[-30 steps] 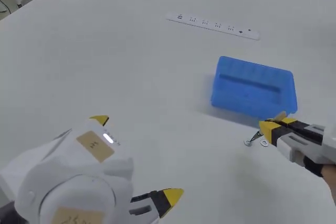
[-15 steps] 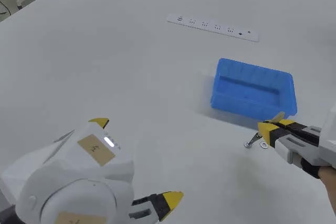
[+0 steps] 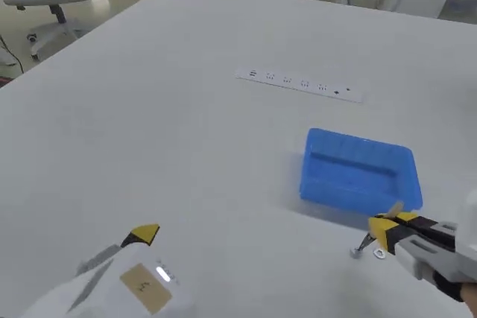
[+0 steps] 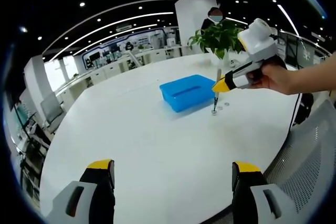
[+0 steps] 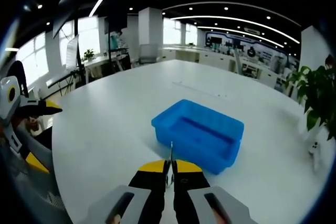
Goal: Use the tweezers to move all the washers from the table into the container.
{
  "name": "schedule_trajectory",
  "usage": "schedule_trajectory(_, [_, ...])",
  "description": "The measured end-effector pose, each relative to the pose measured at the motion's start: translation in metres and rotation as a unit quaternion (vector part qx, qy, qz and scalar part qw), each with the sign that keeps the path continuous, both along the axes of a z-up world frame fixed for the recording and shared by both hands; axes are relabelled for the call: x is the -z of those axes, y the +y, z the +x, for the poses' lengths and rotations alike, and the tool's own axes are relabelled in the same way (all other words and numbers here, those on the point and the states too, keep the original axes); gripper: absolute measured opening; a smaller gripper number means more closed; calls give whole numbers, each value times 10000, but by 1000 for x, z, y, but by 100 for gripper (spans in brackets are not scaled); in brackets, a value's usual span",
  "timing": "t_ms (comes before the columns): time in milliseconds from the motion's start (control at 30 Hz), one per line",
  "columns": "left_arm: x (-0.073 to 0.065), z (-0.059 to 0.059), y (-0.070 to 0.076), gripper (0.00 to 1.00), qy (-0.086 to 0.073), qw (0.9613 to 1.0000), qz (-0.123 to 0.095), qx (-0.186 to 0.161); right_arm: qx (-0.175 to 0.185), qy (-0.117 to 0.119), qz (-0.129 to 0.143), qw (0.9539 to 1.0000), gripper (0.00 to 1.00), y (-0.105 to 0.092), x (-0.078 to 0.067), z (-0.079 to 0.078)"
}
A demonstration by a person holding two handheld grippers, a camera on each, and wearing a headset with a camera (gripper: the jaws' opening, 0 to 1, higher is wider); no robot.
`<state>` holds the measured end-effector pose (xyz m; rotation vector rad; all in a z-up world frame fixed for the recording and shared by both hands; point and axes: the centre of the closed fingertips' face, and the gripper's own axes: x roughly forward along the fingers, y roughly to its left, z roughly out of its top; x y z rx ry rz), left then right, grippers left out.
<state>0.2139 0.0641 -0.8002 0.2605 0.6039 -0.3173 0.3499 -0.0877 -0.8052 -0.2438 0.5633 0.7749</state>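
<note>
Beside container, R hand-held gripper pinches tweezers (L hand-held gripper spread)

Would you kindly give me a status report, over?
Left claw open, idle. Right claw shut on tweezers, tips by washers beside container. Nothing blocking.

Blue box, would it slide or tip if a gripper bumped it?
Probably slide: the blue box looks like thin, empty plastic on a smooth white table. Tipping seems unlikely, since it sits low and wide.
</note>
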Motion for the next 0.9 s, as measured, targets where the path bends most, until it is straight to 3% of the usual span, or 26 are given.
schedule_trajectory(500, [-7,2,1,97,-165,9998,-64,-33,-86,-475,80,9988,0,8,-39,24])
schedule_trajectory(900, [-4,2,3,97,-119,9999,8,-51,102,-675,384,9969,0,18,-56,57])
